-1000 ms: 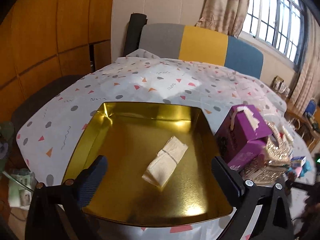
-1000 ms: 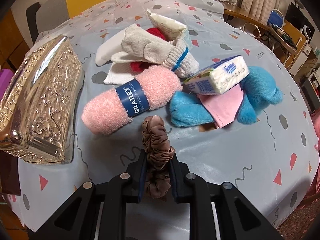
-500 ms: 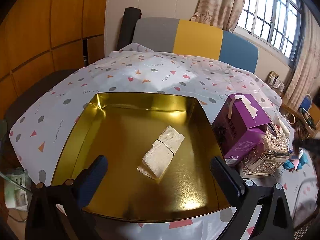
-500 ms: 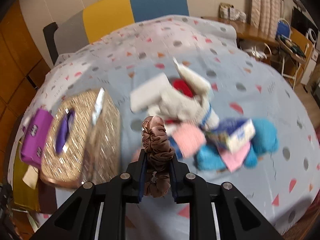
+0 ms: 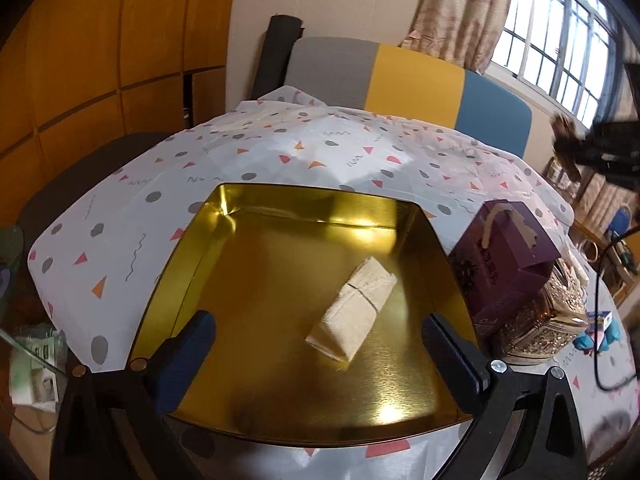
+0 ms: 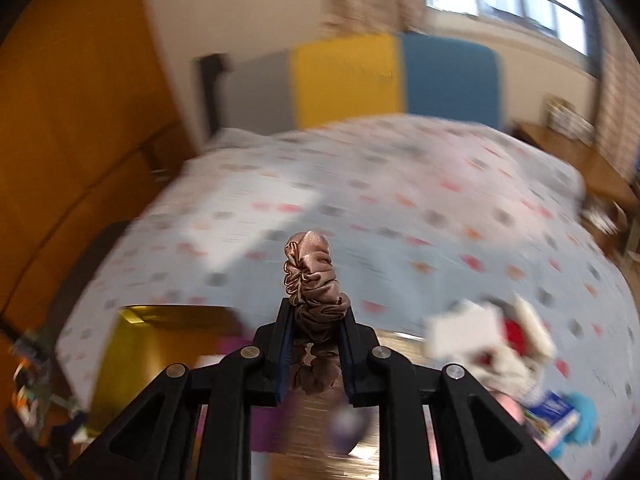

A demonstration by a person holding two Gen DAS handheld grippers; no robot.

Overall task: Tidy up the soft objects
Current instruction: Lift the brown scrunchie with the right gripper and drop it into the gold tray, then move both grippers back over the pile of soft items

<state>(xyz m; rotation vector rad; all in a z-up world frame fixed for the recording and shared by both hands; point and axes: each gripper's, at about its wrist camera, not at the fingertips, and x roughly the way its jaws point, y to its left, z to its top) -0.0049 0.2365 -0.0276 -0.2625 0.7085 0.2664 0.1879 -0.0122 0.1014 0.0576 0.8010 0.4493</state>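
Note:
My left gripper point(image 5: 316, 334) is open and empty, hovering over the near side of a gold metal tray point(image 5: 192, 248). A folded beige cloth point(image 5: 354, 314) lies in the tray between my fingers. My right gripper point(image 6: 314, 320) is shut on a brown satin scrunchie point(image 6: 310, 276) and holds it high above the table. It also shows in the left wrist view point(image 5: 592, 148), at the far right. The tray's corner point(image 6: 136, 320) shows blurred below it. A pile of soft things, white glove point(image 6: 504, 344) and blue cloth point(image 6: 580, 420), lies at the right.
A purple box point(image 5: 508, 260) and an ornate gold tissue box point(image 5: 548, 320) stand right of the tray. The table wears a spotted cloth point(image 5: 300, 152). A grey, yellow and blue chair back point(image 5: 400, 80) stands behind the table. A cable point(image 5: 598, 340) hangs at the right.
My right gripper has lifted the scrunchie off the table and swung left, toward the tray. The left gripper has stayed over the tray, open.

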